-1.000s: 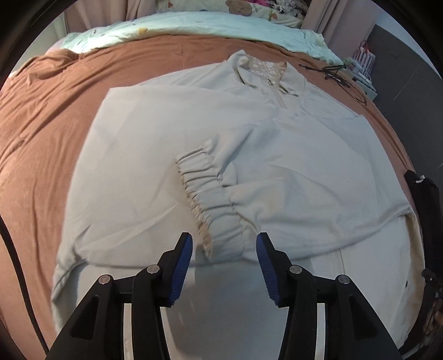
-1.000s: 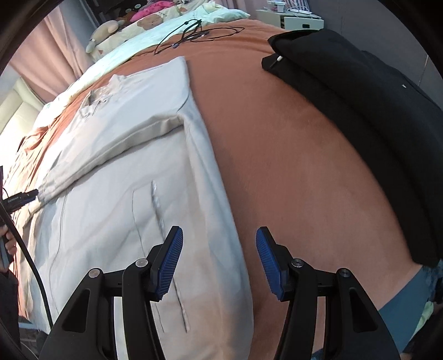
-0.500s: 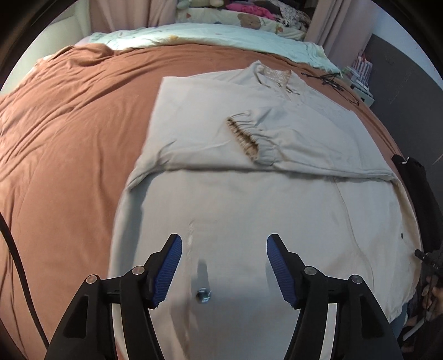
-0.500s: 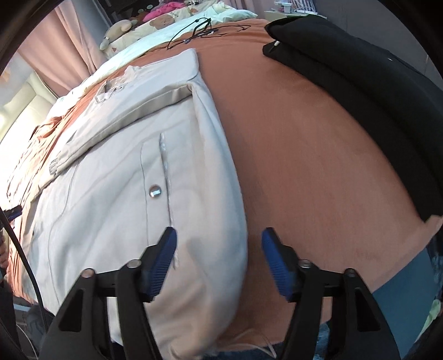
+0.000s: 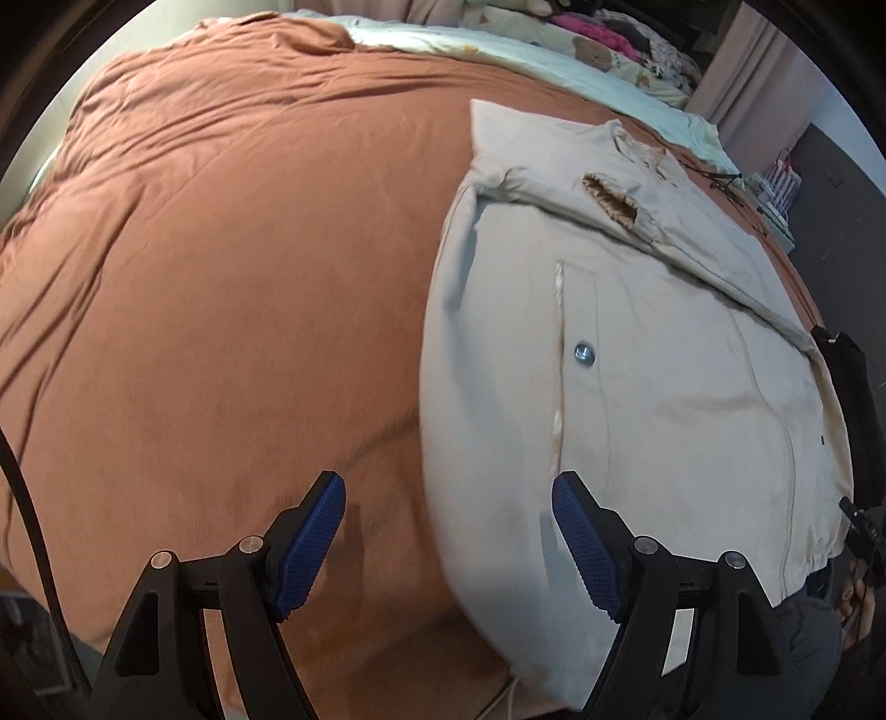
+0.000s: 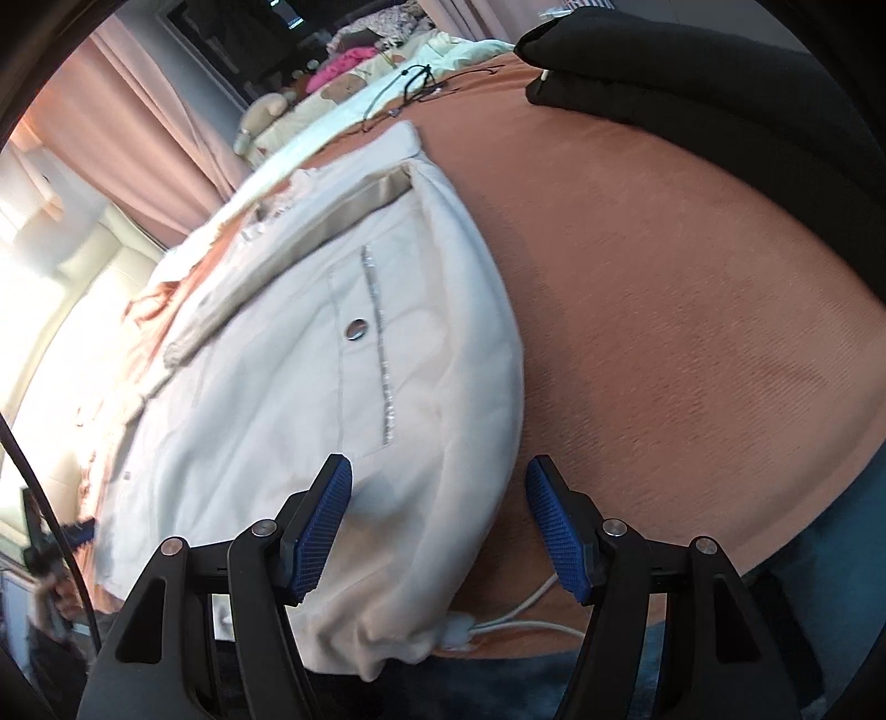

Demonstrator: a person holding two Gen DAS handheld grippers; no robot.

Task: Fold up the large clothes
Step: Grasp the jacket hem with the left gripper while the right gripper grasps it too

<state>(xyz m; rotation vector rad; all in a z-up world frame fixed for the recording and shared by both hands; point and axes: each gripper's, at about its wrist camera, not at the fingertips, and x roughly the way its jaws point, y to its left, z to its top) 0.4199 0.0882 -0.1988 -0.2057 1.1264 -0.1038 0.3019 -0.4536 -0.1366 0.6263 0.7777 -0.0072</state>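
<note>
A beige jacket (image 5: 653, 399) lies flat on the brown bedspread (image 5: 221, 288), both sleeves folded across its chest, one elastic cuff (image 5: 612, 202) showing. It also shows in the right wrist view (image 6: 310, 387), its hem with a white drawcord (image 6: 520, 617) hanging over the bed's near edge. My left gripper (image 5: 448, 540) is open and empty above the jacket's lower left corner. My right gripper (image 6: 437, 526) is open and empty above the jacket's lower right corner.
A black garment (image 6: 720, 99) lies on the bed to the right of the jacket. A black cable (image 6: 415, 83) and pale bedding with soft toys (image 5: 554, 50) lie at the head of the bed. Pink curtains (image 6: 127, 127) hang behind.
Both grippers have drawn back from the folded sleeves toward the jacket's hem, the left one shifting to the left corner, the right one to the right corner. Both stay open.
</note>
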